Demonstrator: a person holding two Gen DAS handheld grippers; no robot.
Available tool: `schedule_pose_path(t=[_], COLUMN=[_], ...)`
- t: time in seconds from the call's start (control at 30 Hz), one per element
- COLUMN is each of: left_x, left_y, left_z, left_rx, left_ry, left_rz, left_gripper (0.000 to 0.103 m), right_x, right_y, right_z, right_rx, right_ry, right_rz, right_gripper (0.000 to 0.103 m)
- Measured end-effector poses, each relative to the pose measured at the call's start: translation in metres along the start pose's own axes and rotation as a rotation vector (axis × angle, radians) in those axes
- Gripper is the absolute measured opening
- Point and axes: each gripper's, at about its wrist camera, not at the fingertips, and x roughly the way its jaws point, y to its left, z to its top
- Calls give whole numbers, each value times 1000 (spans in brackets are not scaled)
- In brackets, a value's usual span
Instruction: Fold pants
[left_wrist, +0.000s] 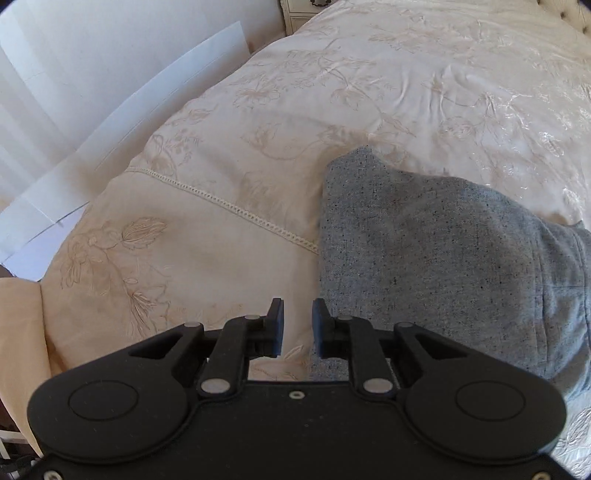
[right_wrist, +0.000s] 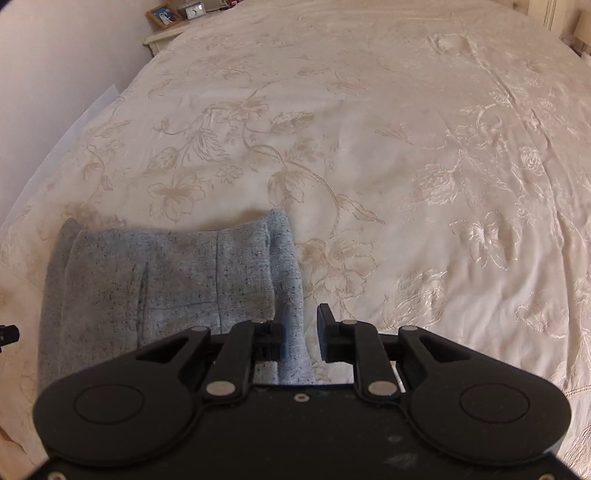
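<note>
The grey pants (left_wrist: 443, 266) are seen lying on the bedspread (left_wrist: 229, 206) as a compact folded bundle, ahead and right of the left claw (left_wrist: 298, 328), ahead and left of the right claw (right_wrist: 301, 332). Both claws are spread, with nothing pinched; the bundle's thick edge lies under the right claw's gap. Folding is judged nearly complete. Next, a final fold or smoothing may be required; the edge layers must be pinched together.

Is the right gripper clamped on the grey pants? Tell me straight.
No: in the right wrist view the right gripper has its jaws apart, with only the edge of the grey pants lying below the gap.
</note>
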Motion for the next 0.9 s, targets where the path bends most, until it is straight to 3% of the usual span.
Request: schedule_pose_path(t=[0.1,0.37,0.7,0.9], left_x=[-13,-72,-123,-137], left_y=[-2,-29,-64,-74], left_z=[-2,-13,-46,-59], left_rx=[1,-31,-48,-56], left_ry=[-5,-19,-23,-23], left_rz=[8,-59,-66,-51], left_gripper=[26,26,27,28], right_x=[-20,-85,-145,-156], right_y=[20,62,53,39], right_z=[-7,-21,-36,-43], right_rx=[-62,-146,-143,-142], right_ry=[-35,-92,-118,-108], right_rz=[16,70,117,126], right_gripper=[19,23,25,25])
